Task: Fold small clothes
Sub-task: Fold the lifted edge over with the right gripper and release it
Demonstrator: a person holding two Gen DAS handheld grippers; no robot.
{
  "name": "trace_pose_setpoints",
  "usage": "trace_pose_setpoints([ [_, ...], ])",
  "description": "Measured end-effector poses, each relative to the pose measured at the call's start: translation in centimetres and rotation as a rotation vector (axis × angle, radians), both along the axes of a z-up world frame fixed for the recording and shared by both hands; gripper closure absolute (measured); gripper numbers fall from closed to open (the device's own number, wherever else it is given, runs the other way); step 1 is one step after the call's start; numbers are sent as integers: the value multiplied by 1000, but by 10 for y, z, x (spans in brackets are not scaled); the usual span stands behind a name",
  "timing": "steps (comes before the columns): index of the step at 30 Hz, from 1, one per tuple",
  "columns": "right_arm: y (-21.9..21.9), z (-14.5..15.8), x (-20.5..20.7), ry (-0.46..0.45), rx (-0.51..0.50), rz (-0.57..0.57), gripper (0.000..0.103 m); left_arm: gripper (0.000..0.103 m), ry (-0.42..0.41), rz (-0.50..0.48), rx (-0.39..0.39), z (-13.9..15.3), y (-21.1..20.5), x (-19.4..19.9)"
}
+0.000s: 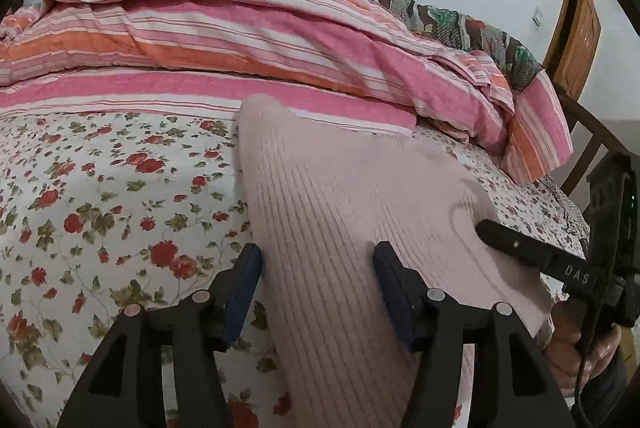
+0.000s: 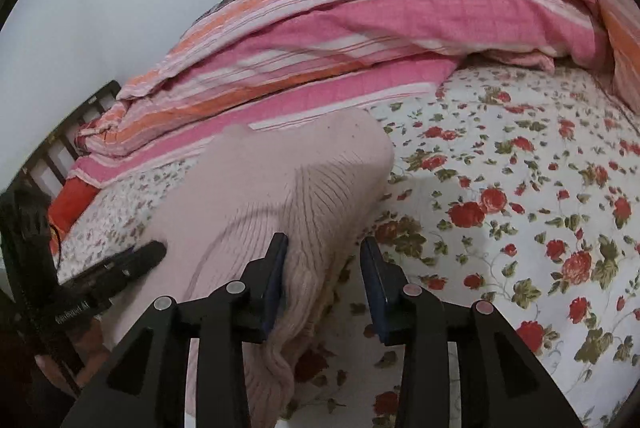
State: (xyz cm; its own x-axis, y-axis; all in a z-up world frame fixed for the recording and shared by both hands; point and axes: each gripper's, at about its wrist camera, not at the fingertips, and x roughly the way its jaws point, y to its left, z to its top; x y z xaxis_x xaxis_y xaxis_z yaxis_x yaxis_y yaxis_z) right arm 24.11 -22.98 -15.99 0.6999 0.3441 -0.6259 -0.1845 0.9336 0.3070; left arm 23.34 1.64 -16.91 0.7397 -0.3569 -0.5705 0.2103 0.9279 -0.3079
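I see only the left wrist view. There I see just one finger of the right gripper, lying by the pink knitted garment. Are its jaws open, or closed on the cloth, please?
Observer: Open. In the right wrist view the right gripper shows a clear gap between its jaws, and neither one presses on the pink knitted garment.
Operator: What lies inside this gap?
Observer: The garment's edge bulges in beside one jaw. The rest of the gap is bare floral sheet.
Operator: Is that edge a single layer?
Observer: No. From this side it looks like a thick, rounded fold, doubled over.
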Motion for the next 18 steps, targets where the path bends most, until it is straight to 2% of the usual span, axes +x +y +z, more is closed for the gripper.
trace_pose_setpoints([
  [4,1,-2,-4,-10,-23,-6,67,42,22,9,-41,-5,4,0],
  [10,1,-4,-8,-18,-31,-7,67,42,-16,23,17,-3,-4,-7],
  [18,4,-5,-12,-29,-53,-16,67,42,-19,20,14,-4,-3,-8],
])
